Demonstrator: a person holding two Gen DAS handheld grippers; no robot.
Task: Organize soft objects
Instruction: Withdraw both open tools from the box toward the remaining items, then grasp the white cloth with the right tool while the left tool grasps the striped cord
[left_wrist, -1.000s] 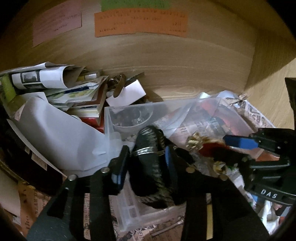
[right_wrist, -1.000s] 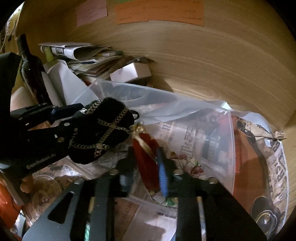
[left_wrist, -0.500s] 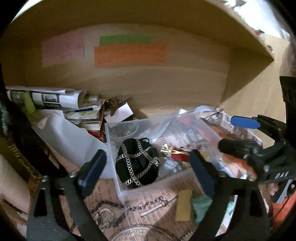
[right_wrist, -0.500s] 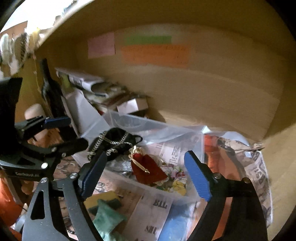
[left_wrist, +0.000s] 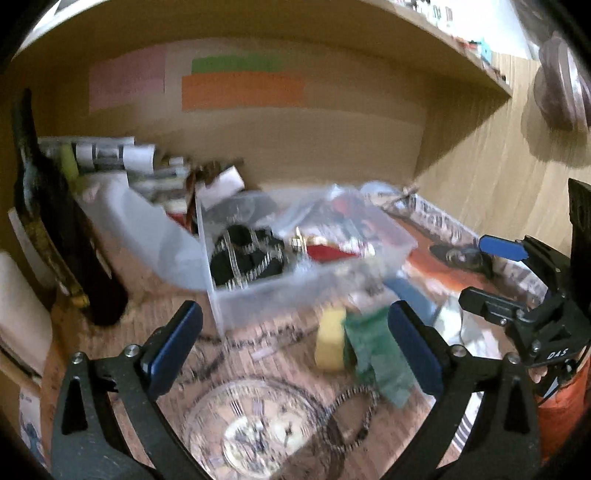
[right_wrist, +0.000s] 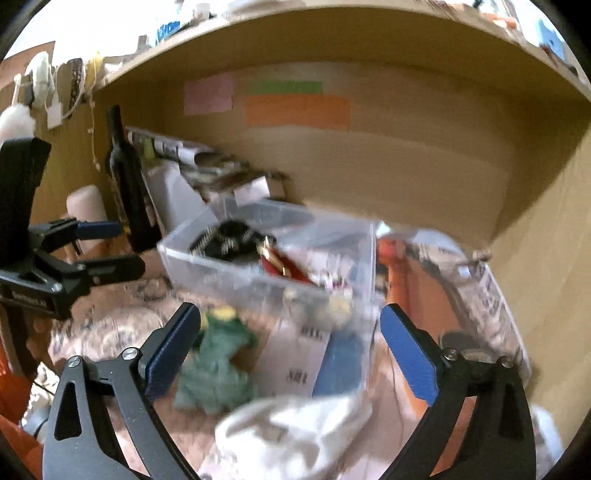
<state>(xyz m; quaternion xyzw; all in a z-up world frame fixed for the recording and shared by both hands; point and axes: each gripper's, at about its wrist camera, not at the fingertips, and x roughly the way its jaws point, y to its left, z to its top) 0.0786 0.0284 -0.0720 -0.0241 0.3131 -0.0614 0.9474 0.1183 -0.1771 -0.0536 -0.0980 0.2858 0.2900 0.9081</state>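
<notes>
A clear plastic box (left_wrist: 295, 291) (right_wrist: 258, 284) stands on the desk. In it lie a black pouch with a chain net (left_wrist: 245, 256) (right_wrist: 225, 242) and a red pouch with a gold tie (left_wrist: 328, 253) (right_wrist: 277, 264). My left gripper (left_wrist: 293, 343) is open and empty, in front of the box. My right gripper (right_wrist: 290, 345) is open and empty too, also short of the box. A green cloth (left_wrist: 380, 354) (right_wrist: 218, 365) and a yellow sponge (left_wrist: 330, 341) lie on the desk before the box. A white cloth (right_wrist: 295, 432) lies nearest in the right wrist view.
A dark wine bottle (left_wrist: 62, 229) (right_wrist: 127, 184) stands left of the box. Papers and books (left_wrist: 122, 158) are piled behind it. A clock-face print and a chain (left_wrist: 266, 424) lie on the desk. Coloured notes (left_wrist: 240, 90) hang on the back wall. A blue item (right_wrist: 340, 362) lies by the box.
Both grippers let go of their pouches into the box, opened wide and drew back from it. The black and red pouches now lie in the box.
</notes>
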